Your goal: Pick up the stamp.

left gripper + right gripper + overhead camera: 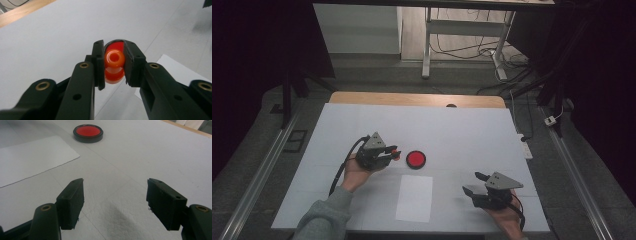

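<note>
Holding a small orange stamp-like knob (114, 65) in my left gripper (114, 62) right now, so here's what I reckon could go sideways, biggest thing first:

1. White table cover (462, 130), filling the middle of the high view: it's just a sheet laid over the wood. If I come down hard or drag, it could wrinkle and shove everything around.
2. White paper sheet (414, 197), lower centre of the high view: nothing pins it. If my right gripper (115, 195) doesn't hold it, it might slide. That one sits at lower right with its jaws spread wide and nothing between them, hovering over bare cover.
3. Red ink pad (416, 159), dead centre of the high view, just right of my left gripper: it's a shallow round dish in a black rim, loose on the table. Clipping the rim could skid it or flip it.
4. The orange knob itself, centre of the left gripper view: the jaws are pinched right in on its sides, and it looks glossy and rounded. A tilt or too light a squeeze could let it twist or pop out, maybe smearing red somewhere.
</note>
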Tool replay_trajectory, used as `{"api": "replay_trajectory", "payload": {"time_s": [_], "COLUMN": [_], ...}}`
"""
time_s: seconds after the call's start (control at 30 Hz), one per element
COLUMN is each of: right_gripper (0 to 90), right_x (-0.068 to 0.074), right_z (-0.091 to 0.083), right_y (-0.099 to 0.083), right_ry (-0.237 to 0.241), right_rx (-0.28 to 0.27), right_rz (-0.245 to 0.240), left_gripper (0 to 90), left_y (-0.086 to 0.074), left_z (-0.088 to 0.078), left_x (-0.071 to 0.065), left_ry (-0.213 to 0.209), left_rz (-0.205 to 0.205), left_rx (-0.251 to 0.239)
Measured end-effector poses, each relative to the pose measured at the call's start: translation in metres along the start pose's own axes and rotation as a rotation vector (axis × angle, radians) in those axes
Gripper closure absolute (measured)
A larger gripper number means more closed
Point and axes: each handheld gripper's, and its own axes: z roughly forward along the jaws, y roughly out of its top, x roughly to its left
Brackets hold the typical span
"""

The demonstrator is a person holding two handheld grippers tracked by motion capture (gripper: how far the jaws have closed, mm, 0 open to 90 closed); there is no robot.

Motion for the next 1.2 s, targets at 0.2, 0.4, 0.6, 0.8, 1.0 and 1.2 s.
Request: {"api": "replay_trajectory", "payload": {"time_s": [0.2, 0.4, 0.6, 0.8, 1.0, 1.2], "right_gripper": [29.8, 29.8, 29.8, 30.2, 30.3, 30.7], "right_x": [0.0, -0.001, -0.002, -0.002, -0.004, -0.004], "right_z": [0.0, 0.0, 0.0, -0.001, 0.001, 0.0], "right_y": [-0.001, -0.001, -0.002, -0.002, 0.0, 0.001], "right_ry": [0.009, 0.009, 0.007, -0.001, 0.014, 0.012], "right_rx": [-0.008, 0.002, -0.004, 0.006, -0.021, -0.018], "right_rz": [0.007, 0.004, 0.013, 0.011, 0.03, 0.023], "left_gripper": [72.2, 72.2, 72.2, 72.1, 72.1, 72.1], "left_y": [-0.003, -0.009, -0.008, -0.006, -0.006, -0.004], "left_z": [-0.003, -0.014, -0.021, -0.029, -0.037, -0.04], "left_x": [0.002, 0.003, 0.004, -0.003, -0.012, -0.017], "left_ry": [-0.007, -0.012, -0.037, -0.078, -0.115, -0.151], "left_rz": [-0.011, -0.018, -0.031, -0.016, -0.012, -0.024], "left_rx": [-0.002, -0.012, -0.041, -0.058, -0.073, -0.09]}}
